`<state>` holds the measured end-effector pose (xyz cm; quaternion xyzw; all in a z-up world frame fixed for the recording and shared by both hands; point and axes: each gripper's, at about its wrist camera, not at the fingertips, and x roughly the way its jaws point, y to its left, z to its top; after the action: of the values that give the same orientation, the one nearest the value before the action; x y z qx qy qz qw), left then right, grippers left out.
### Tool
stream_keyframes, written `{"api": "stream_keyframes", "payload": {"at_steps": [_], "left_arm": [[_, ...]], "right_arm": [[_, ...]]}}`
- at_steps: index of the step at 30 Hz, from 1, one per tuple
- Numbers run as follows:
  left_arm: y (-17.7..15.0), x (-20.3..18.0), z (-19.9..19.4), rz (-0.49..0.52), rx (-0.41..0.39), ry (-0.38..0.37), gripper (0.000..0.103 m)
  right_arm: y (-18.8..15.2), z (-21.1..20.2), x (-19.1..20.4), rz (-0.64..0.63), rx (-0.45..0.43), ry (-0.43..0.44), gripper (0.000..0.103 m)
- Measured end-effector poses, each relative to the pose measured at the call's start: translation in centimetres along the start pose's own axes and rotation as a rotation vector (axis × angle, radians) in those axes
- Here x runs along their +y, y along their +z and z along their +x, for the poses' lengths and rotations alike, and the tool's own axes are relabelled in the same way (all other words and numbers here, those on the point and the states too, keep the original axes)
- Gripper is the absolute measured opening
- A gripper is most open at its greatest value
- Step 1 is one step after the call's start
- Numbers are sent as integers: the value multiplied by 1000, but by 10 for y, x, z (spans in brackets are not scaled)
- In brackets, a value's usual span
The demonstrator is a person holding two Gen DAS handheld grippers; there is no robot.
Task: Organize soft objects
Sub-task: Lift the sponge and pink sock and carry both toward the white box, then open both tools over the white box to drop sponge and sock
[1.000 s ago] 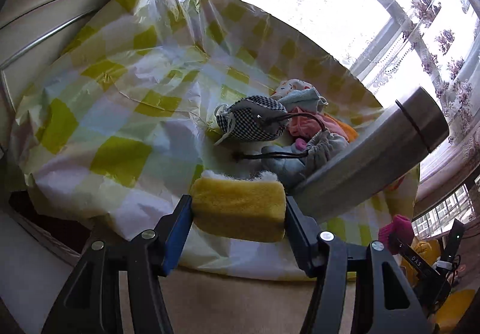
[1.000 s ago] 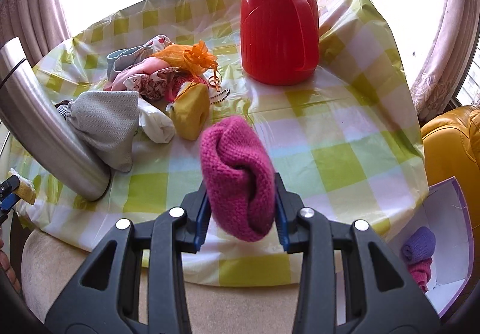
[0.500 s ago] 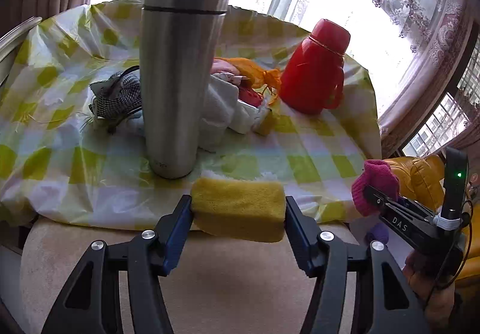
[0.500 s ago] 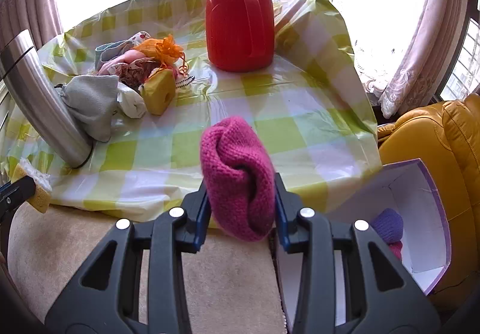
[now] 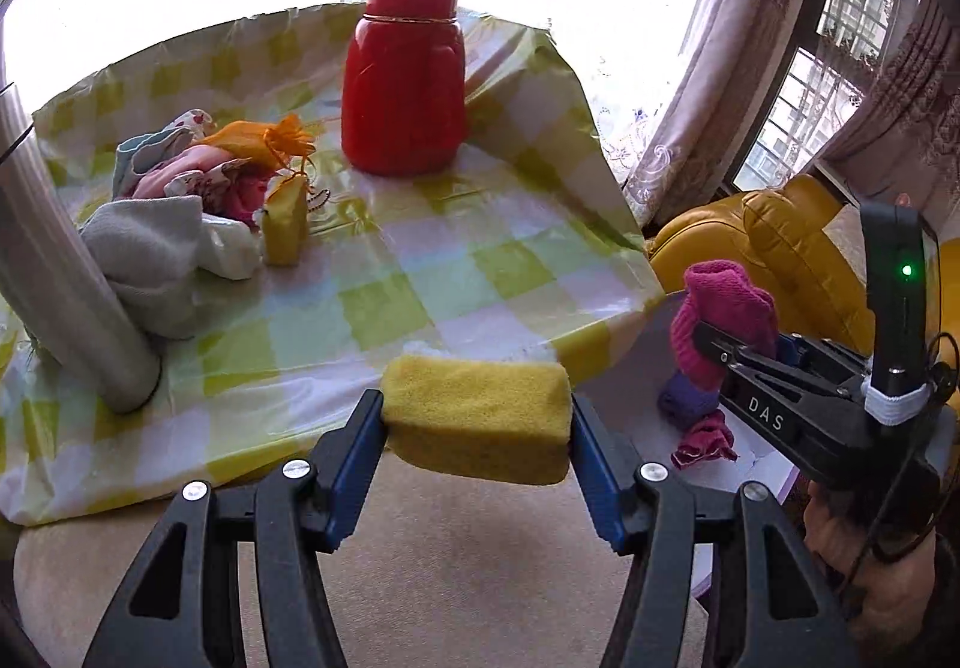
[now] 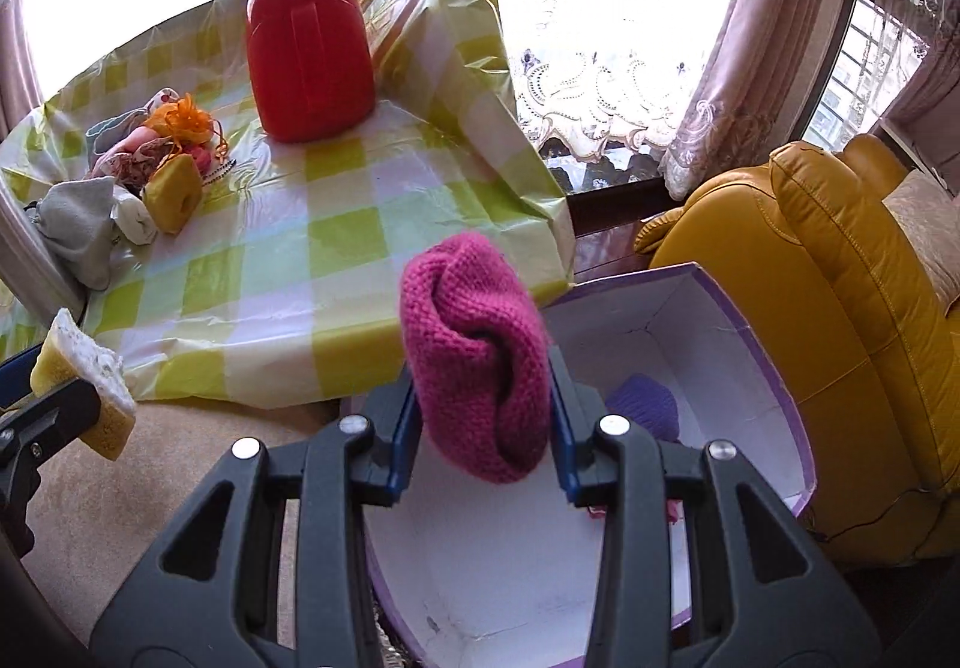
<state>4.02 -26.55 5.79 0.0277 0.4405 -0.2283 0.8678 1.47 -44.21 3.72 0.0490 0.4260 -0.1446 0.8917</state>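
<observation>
Lettering reading "DAS" shows white on the side of your right gripper (image 5: 699,335) in the left wrist view; no other writing can be read. That gripper is closed partway on a pink knitted roll (image 6: 474,362), held above the near end of the purple-edged box (image 6: 750,320), which sits beside the surface (image 6: 336,242) with the checked cloth. A purple knitted piece (image 6: 645,407) lies in the box, half hidden behind the roll. Your left gripper (image 5: 477,419) is clamped about half open on a yellow sponge (image 5: 477,416), left of the box, off the surface's near edge. The steel flask (image 5: 60,284) left of the red jug (image 5: 405,86) is cut off by the frame. The heap of soft items (image 5: 180,200) beside the flask is too tangled to sort out.
</observation>
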Motion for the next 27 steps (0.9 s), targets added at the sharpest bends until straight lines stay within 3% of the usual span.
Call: {"api": "stream_keyframes", "payload": {"at_steps": [10, 23, 27], "left_arm": [[4, -62, 14, 130, 25, -71, 61], [8, -91, 27, 175, 50, -123, 63], [7, -97, 30, 191, 70, -145, 76]], "right_arm": [[-10, -4, -52, 67, 21, -85, 41], [-10, -3, -70, 95, 22, -125, 42], [-10, -4, -73, 106, 23, -134, 56]]}}
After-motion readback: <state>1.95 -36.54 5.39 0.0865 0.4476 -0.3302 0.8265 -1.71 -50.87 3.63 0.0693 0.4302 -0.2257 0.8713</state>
